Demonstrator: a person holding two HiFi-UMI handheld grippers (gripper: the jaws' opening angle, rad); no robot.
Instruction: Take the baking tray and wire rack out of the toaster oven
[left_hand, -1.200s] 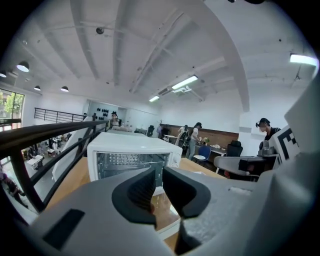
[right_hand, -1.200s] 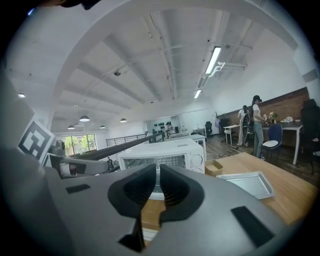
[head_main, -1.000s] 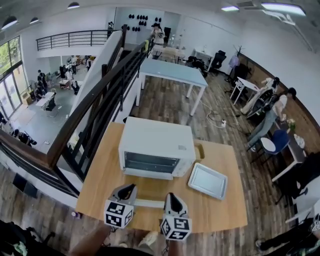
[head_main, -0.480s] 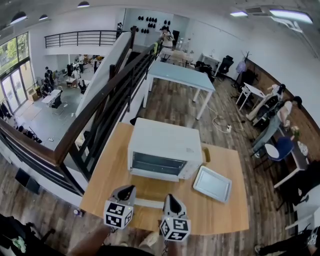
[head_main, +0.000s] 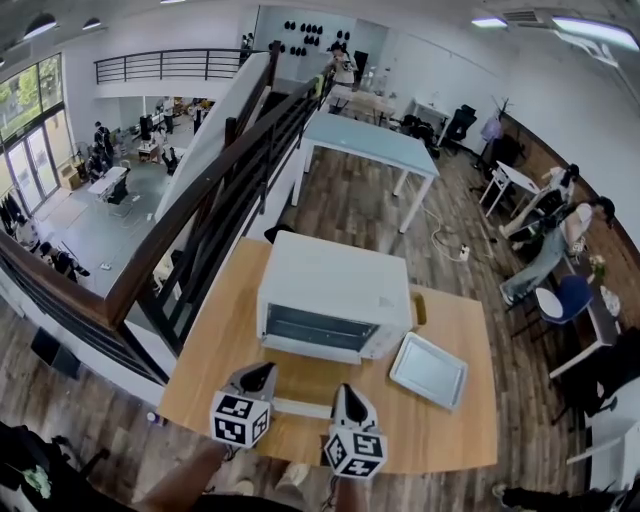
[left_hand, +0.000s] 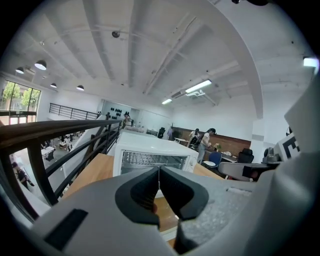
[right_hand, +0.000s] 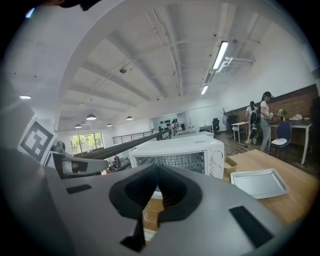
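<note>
The white toaster oven (head_main: 335, 300) stands mid-table, its front facing me. Its door looks folded down, with the white handle bar (head_main: 300, 408) lying between my grippers. Inside the oven the wire rack (left_hand: 150, 159) shows, and the right gripper view also catches that wire rack (right_hand: 175, 161). The silver baking tray (head_main: 428, 370) lies flat on the table to the oven's right; the same baking tray (right_hand: 259, 182) is empty. My left gripper (head_main: 262, 375) and right gripper (head_main: 343, 392) hover just short of the door, both shut with nothing between the jaws.
The wooden table (head_main: 215, 370) ends close to me and at the left, where a dark stair railing (head_main: 190, 240) runs alongside. A small wooden block (head_main: 420, 308) sits behind the oven's right side. People and other tables are far off across the room.
Both grippers have edged a little toward the oven's front. The head view has shifted slightly; oven and tray have not moved on the table.
</note>
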